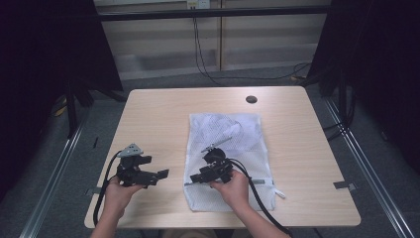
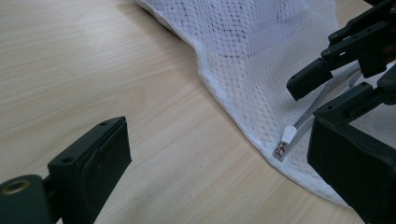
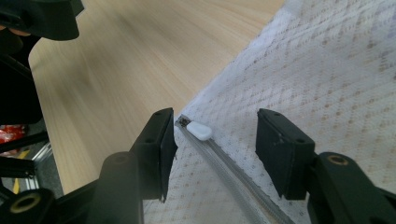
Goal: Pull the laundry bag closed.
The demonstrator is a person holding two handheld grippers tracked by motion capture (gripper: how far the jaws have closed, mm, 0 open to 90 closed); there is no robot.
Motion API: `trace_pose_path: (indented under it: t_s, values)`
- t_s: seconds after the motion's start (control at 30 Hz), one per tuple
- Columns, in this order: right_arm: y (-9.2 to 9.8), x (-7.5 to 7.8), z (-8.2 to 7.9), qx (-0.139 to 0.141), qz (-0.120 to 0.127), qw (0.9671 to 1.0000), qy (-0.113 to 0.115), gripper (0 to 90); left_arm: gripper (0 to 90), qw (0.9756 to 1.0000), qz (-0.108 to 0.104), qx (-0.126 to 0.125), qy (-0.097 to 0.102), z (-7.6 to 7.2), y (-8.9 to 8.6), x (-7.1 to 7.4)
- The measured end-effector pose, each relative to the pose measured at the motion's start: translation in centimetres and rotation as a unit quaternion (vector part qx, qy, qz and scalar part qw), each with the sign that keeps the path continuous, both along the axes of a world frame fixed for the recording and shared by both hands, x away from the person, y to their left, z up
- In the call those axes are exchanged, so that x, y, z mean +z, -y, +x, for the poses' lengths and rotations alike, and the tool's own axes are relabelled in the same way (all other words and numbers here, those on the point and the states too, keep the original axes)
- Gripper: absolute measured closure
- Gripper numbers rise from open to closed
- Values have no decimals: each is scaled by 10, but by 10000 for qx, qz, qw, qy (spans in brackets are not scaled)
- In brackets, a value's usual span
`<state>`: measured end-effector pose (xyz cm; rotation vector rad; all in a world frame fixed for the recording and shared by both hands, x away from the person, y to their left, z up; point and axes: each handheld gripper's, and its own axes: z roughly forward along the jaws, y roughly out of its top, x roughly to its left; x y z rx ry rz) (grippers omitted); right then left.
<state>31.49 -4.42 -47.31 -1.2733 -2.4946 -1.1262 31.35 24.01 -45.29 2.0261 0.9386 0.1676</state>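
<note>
A white mesh bag (image 1: 225, 134) lies flat on the wooden table (image 1: 153, 114), its zipper (image 3: 233, 168) running along the near edge. The zipper's white pull tab (image 3: 198, 130) sits at the bag's left corner and shows in the left gripper view too, pull tab (image 2: 288, 136). My right gripper (image 3: 215, 127) hovers over that corner, open, with the tab between its jaws and neither pad pressing on it. In the high view the right gripper (image 1: 194, 179) points left across the bag. My left gripper (image 1: 157, 167) rests open on bare wood just left of the bag, nothing between its jaws (image 2: 219, 140).
A round black cap (image 1: 251, 99) sits in the tabletop near the far edge. Metal rails (image 1: 364, 163) run along the floor on both sides, and cables (image 1: 208, 69) hang behind the table. Bare wood spreads left and far of the bag.
</note>
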Motion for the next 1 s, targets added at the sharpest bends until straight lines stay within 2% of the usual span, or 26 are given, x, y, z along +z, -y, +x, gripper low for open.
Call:
trace_pose_path:
  t_s: [0.17, 0.3, 0.4, 0.77, 1.0]
  values:
    - [-1, -1, 1, 10, 131, 9996, -237, 530, 60, 10000, -2, -3, -7, 0, 1, 0]
    - [-3, -2, 1, 13, 207, 9992, -343, 553, 61, 10000, -5, 6, 1, 0, 1, 0]
    - [-4, -3, 1, 9, 255, 9990, -372, 571, 60, 10000, -28, -2, -20, 0, 2, 0]
    - [-8, -7, 2, -32, 109, 9988, -466, 623, 64, 10000, -30, -1, 6, -1, 1, 1]
    - [-9, -9, 3, -82, 304, 9981, -534, 623, 65, 10000, -20, -3, 6, -1, 2, 0]
